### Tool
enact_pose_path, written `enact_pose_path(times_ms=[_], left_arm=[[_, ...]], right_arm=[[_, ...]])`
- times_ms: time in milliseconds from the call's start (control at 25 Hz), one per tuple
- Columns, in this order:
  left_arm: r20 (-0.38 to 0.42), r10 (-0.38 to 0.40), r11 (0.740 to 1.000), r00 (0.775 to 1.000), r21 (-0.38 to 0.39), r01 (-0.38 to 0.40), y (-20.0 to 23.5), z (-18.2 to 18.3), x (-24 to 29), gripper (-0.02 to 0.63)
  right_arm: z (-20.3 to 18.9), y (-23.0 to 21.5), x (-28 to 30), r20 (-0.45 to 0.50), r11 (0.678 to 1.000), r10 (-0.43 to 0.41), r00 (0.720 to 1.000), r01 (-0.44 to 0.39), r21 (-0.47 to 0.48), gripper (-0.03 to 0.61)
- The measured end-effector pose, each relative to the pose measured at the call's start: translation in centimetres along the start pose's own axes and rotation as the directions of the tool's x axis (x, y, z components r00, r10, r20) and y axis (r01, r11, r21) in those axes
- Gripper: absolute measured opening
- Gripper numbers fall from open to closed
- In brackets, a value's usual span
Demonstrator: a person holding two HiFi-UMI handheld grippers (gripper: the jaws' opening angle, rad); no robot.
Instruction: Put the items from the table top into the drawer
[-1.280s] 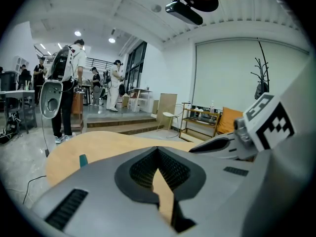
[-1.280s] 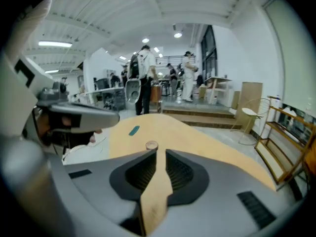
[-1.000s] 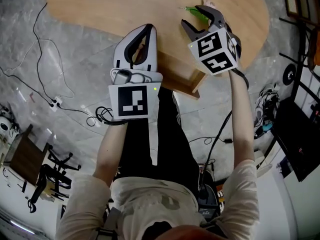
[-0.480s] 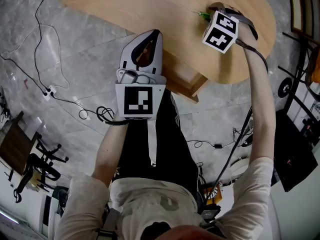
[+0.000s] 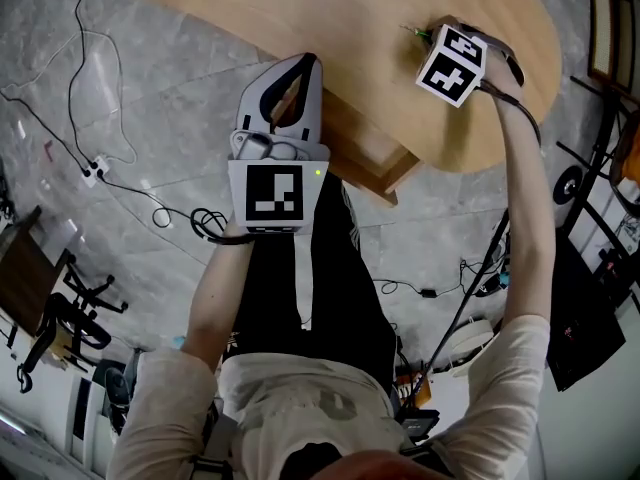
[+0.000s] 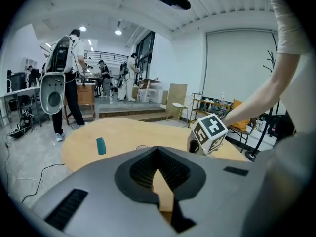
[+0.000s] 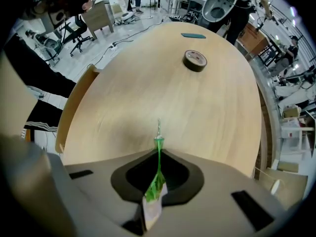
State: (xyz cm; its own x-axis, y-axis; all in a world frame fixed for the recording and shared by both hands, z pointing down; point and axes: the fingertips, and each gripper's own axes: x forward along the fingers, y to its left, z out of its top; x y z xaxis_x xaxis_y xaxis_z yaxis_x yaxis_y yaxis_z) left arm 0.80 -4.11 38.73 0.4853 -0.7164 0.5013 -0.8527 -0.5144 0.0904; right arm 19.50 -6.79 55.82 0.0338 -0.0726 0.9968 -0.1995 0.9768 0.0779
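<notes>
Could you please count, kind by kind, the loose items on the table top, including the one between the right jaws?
green tool with a metal tip: 1
tape roll: 1
flat teal piece: 1
Total: 3

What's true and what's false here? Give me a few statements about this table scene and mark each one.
1. The right gripper has its fingers closed on a thin green item. True.
2. The roll of tape stands on its edge. False: it lies flat on the wooden table.
3. A teal item also lies on the table. True.
4. The right gripper's marker cube is plain red. False: it is white with black squares.
</notes>
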Motion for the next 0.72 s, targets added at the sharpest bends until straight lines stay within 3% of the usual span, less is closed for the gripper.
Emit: enact_pose_path(times_ms=[200,320,440,520,600,720], left_arm=[[0.008,0.001,1.000,1.000,0.011,-0.001,-0.1,0.5,-0.2,0.006],[0.017,0.004,1.000,1.000,0.011,-0.004,-0.1,1.0,-0.5,0.006],[0.032,0.010,1.000,0.999,0.011,-0.011,0.0,1.8,-1.1,0.006],[0.053,0.016,1.000,0.998,0.006,-0.017,0.0,2.5,-1.6,0.006],[0.070,0.028,1.000,0.997,-0.008,-0.028,0.2,3.2,-2.1,0.006],[0.092,0.061,0.998,0.994,-0.029,-0.058,0.9,4.1,-2.8,0.006]], right_arm=[[0.0,-0.4,-0.9,0.031,0.998,-0.030,0.999,0.028,0.060,0.018],[0.7,-1.1,-3.0,0.119,0.980,-0.078,0.990,0.055,0.192,0.018],[2.3,-1.4,-7.0,0.261,0.930,-0.159,0.952,0.055,0.364,0.018],[3.4,-1.0,-10.1,0.361,0.883,-0.215,0.908,0.022,0.469,0.018],[4.3,-0.5,-12.9,0.461,0.811,-0.285,0.840,-0.045,0.583,0.018],[5.0,0.0,-16.9,0.579,0.653,-0.435,0.690,-0.200,0.730,0.018]])
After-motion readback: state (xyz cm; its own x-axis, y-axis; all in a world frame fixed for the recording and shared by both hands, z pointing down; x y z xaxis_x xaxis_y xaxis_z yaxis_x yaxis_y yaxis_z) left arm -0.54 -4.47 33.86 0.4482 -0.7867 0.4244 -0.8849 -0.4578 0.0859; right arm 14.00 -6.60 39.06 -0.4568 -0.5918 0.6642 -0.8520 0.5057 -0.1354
